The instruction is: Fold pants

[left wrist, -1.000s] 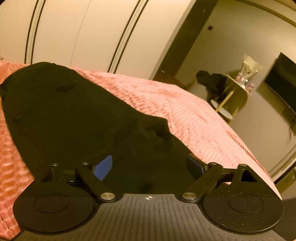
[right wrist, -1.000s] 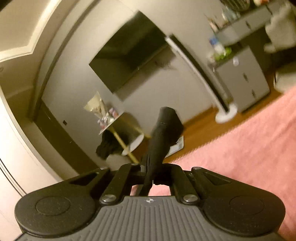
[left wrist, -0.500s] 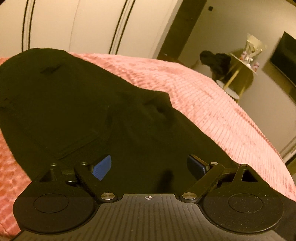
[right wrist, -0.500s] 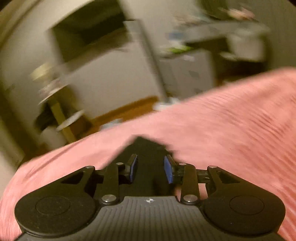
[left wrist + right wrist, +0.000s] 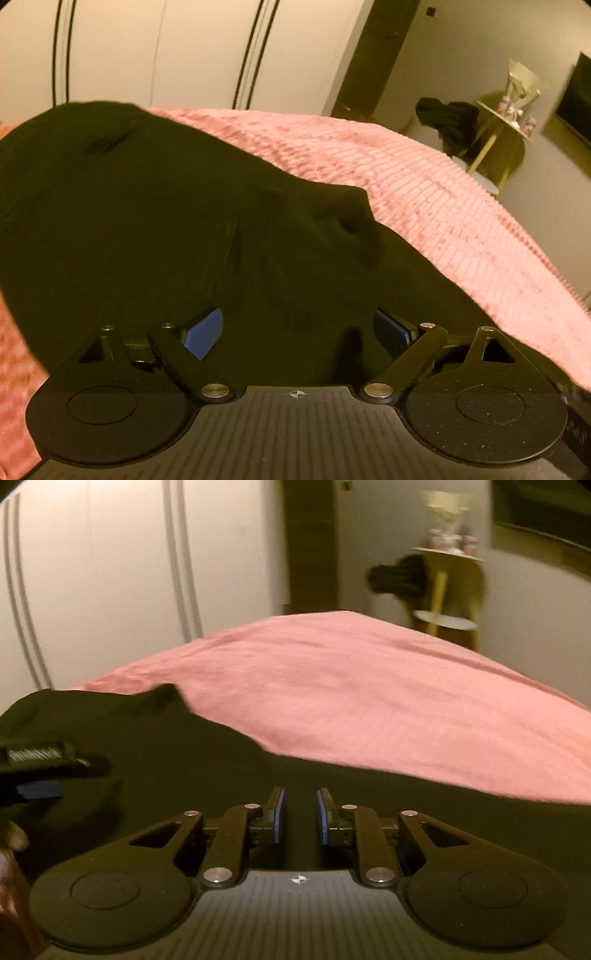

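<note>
1. Left gripper (image 5: 297, 330): jaws spread wide, blue pads far apart, nothing between them. It sits at the bottom centre of the left wrist view, low over the black cloth.
2. Right gripper (image 5: 298, 814): jaws set narrow, a slim gap between the blue pads, with no cloth pinched in that gap. It sits at the bottom centre of the right wrist view.
3. Pants (image 5: 147, 229): black, lying spread on the bed. In the left wrist view the long axis runs from the bottom centre of the frame toward the upper left, where the far end lies rounded. A raised crease stands at centre right of the cloth.
4. In the right wrist view the pants (image 5: 177, 760) fill the lower left and the bottom band of the frame, passing under the gripper; the cloth edge slants from centre left down to the lower right.
5. The left gripper (image 5: 40, 775) shows at the left edge of the right wrist view, over the same cloth.
6. Bed (image 5: 424, 192): pink ribbed cover, showing to the right of and beyond the pants.
</note>
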The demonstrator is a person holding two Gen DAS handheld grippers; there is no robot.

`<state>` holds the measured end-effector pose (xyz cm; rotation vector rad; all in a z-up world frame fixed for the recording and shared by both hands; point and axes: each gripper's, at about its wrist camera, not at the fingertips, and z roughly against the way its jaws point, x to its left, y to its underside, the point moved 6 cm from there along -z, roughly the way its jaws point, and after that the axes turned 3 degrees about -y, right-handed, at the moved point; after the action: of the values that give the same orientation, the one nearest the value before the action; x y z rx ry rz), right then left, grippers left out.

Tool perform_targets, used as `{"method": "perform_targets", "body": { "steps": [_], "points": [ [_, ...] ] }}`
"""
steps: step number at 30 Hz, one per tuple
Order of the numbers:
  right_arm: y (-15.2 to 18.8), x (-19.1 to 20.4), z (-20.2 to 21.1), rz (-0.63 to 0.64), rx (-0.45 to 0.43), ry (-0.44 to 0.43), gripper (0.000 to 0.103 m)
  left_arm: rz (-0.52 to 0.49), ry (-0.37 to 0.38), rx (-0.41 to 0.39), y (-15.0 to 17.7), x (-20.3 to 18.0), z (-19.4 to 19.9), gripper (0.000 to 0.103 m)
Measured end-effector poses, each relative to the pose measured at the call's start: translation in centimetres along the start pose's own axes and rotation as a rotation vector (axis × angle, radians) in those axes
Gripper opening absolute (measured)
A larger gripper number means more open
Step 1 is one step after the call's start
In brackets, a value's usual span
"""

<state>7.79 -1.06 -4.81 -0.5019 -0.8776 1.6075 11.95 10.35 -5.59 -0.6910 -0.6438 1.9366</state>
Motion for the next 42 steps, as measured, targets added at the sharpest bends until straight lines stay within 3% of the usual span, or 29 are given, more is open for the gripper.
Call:
{"method": "perform_targets", "body": {
  "steps": [2,4,6,10,13,18,21,24,27,29,33,35,37,40,42],
  "points": [
    [-0.5,2.0,-2.6,0.023,0.025,0.000,0.017,-0.050,-0.009,-0.020,-0.2,-0.3,-0.9,0.093],
    [-0.5,2.0,-5.2,0.078,0.048,0.059,0.015,-0.108,-0.025,-0.054,-0.3,-0.7,-1.5,0.093],
    [-0.9,2.2,-6.6,0.119,0.009,0.085,0.014,-0.167,-0.049,-0.082,-0.3,-1.2,-2.2,0.093],
    [-1.8,0.2,-8.6,0.005,0.030,0.079,0.014,-0.210,-0.058,-0.123,-0.3,-1.4,-2.7,0.095],
    [-2.0,-0.5,-6.8,-0.052,0.032,0.068,0.014,-0.210,-0.046,-0.134,-0.2,-1.3,-2.3,0.095],
    [1.3,-3.3,0.1,-0.176,0.022,-0.044,0.014,-0.095,0.006,-0.133,-0.5,-0.3,-1.2,0.095],
    [4.0,-8.4,3.7,-0.250,0.058,0.043,0.014,-0.073,0.025,-0.131,-0.4,-0.5,-0.3,0.095],
    [5.8,-15.3,7.0,-0.342,0.095,0.139,0.014,-0.117,0.057,-0.137,0.2,-1.7,1.4,0.095],
    [7.2,-23.1,11.5,-0.430,0.041,0.335,0.023,-0.224,0.116,-0.171,1.2,-4.1,3.8,0.095],
    [9.3,-28.3,14.7,-0.563,0.005,0.484,0.022,-0.249,0.172,-0.155,1.9,-5.5,4.7,0.095],
    [12.9,-33.9,22.7,-0.810,-0.216,0.691,0.023,-0.232,0.269,-0.074,3.4,-7.5,4.9,0.095],
    [15.2,-35.6,25.3,-0.978,-0.299,0.706,0.025,-0.246,0.252,-0.040,4.1,-8.1,4.1,0.095],
    [16.9,-36.7,25.5,-1.083,-0.315,0.637,0.029,-0.248,0.251,0.001,5.0,-8.6,3.2,0.095],
    [17.2,-37.1,24.7,-1.112,-0.366,0.544,0.028,-0.279,0.245,0.015,5.9,-9.1,2.6,0.095],
    [16.7,-37.3,24.1,-1.131,-0.400,0.496,0.018,-0.324,0.232,0.000,6.3,-9.5,2.6,0.095]
  ]
}}
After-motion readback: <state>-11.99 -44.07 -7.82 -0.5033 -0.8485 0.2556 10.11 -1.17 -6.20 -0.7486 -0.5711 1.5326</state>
